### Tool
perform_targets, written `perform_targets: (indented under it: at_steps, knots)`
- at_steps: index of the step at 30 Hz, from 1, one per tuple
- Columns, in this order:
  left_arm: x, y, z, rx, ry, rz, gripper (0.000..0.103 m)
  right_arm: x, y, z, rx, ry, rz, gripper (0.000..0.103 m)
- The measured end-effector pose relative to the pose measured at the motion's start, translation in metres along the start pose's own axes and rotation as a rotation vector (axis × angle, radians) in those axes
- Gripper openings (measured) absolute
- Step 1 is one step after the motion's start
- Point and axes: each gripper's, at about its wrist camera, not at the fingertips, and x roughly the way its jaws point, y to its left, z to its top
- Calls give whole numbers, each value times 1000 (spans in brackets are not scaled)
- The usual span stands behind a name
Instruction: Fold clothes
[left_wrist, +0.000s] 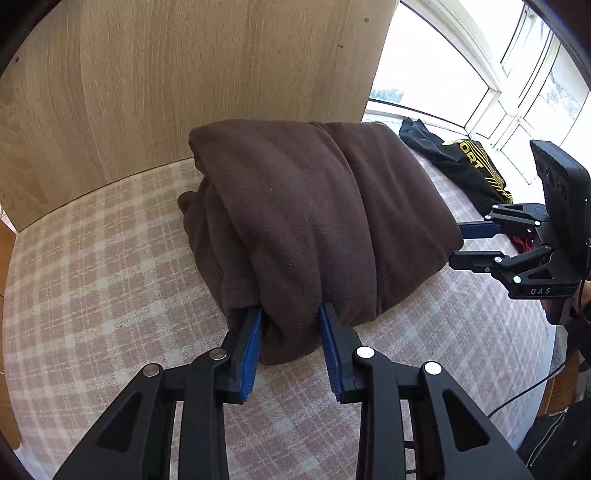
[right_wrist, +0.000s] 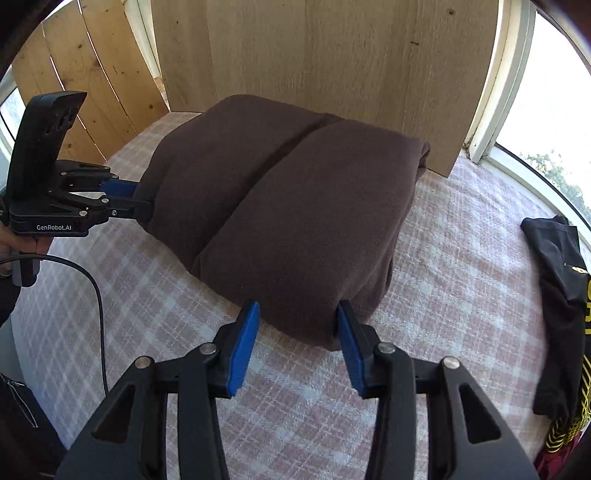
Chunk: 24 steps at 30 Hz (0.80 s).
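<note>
Centrally, in both wrist views, a brown fleece garment sits folded into a thick bundle on a pink checked cloth, in front of a wooden board. The left gripper has its blue-padded jaws partly closed on the bundle's near edge at the lower middle of the frame. The right gripper pinches another edge likewise. The step seems to be a late fold or carrying the bundle. Next, both tongs likely must move together, keeping it compact. A black and yellow garment lies at the right edge.
</note>
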Motion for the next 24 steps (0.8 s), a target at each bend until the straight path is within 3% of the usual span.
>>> perform_targets:
  at_steps: [2, 4, 8, 9, 14, 16, 17, 19, 21, 22, 24]
  knots:
    - [-3, 7, 1, -30, -8, -29, 26, -2, -12, 3, 37, 4, 43, 16]
    - [-8, 19, 1, -84, -25, -69, 25, -9, -28, 6, 77, 3, 90, 12]
    - [2, 54, -11, -270, -14, -185, 33, 7, -38, -2, 75, 82, 57, 12]
    - [3, 54, -15, -274, -14, -188, 36, 13, -37, -4, 66, 103, 48, 12]
    - [-33, 45, -11, -191, -48, -132, 33, -11, -22, 2, -10, 98, -28, 13]
    - [-55, 42, 0, -173, -95, -148, 33, -31, -26, 7, 14, 34, -54, 22]
    - [-63, 37, 10, -149, -121, -149, 33, -40, -28, 11, 39, -13, -38, 27]
    - [-69, 22, 31, -76, -155, -150, 34, -49, -34, 22, 100, -103, 52, 27]
    - [-60, 4, 53, -10, -173, -137, 34, -39, -33, 37, 133, -108, 123, 18]
    - [-50, -3, 63, 8, -165, -140, 34, -32, -30, 44, 132, -102, 131, 0]
    - [-28, -10, 74, 49, -140, -116, 34, -14, -23, 51, 103, -91, 103, 1]
